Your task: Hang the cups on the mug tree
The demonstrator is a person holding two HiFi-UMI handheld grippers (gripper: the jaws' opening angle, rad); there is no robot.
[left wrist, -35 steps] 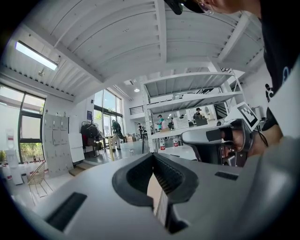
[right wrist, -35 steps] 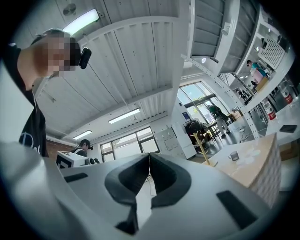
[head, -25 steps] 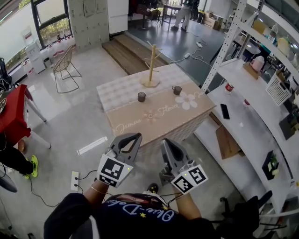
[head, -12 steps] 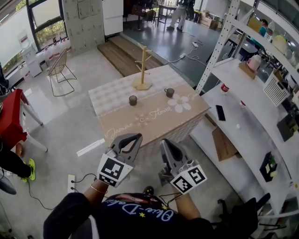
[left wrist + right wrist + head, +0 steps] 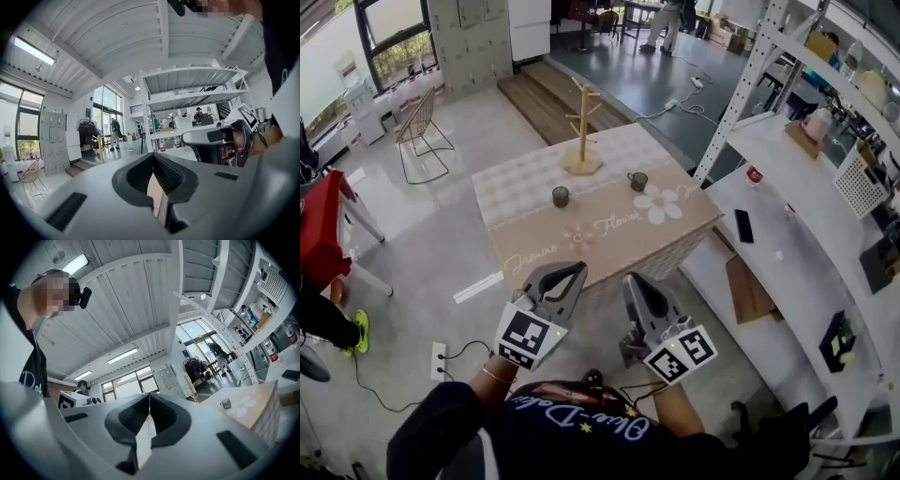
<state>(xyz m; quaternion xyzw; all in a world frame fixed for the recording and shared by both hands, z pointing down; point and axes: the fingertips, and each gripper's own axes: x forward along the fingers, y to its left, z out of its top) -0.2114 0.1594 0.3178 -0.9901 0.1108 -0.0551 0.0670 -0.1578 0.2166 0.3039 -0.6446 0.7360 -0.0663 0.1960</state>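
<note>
Approach stage, probably: left hand-held gripper [image 5: 577, 270] and right hand-held gripper [image 5: 630, 281] both closed, empty, well short of the worktop [image 5: 609, 239]. Left cup [image 5: 560, 196] and right cup [image 5: 637, 181] sit there near the mug tree [image 5: 581, 127]. Next: open up, reach one.

We note: mug tree [image 5: 582, 127] on table [image 5: 525, 192], far side. Left cup [image 5: 561, 196] and right cup [image 5: 637, 181] before it, well apart. Shelving rack [image 5: 787, 178] right of table.
</note>
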